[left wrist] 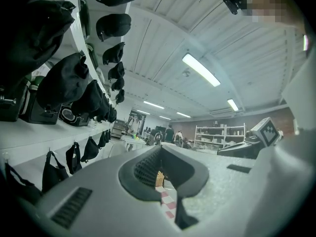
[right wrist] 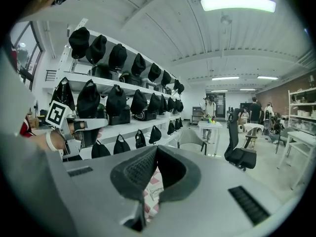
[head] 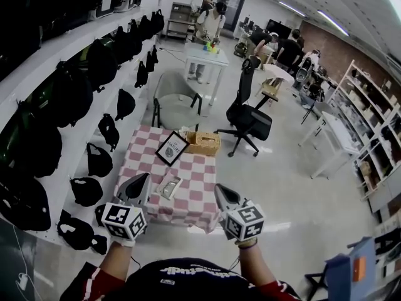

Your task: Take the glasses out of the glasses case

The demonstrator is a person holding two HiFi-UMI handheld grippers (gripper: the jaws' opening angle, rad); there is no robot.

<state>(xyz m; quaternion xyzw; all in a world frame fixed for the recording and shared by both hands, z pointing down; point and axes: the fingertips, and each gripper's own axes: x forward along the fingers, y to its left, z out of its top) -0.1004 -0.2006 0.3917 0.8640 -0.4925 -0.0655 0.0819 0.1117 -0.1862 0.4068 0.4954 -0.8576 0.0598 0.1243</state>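
Note:
The glasses case [head: 169, 187], a small grey oblong, lies on the pink-and-white checked table [head: 199, 200], near its front edge. I cannot tell whether its lid is up, and no glasses show clearly. My left gripper [head: 143, 178] is held over the table's front left corner, just left of the case, with its jaws together and empty. My right gripper [head: 220, 189] hovers at the front right corner, also shut on nothing. In the left gripper view the left gripper [left wrist: 160, 150] shows only a thin slit of checked cloth. The right gripper [right wrist: 155, 150] shows the same in its view.
A black-framed picture [head: 172, 148] and a wicker basket [head: 203, 143] stand at the table's far side. A grey chair [head: 175, 102] is behind it, a black office chair [head: 249, 121] to the right. Shelves of black bags [head: 75, 93] line the left wall. People stand far back.

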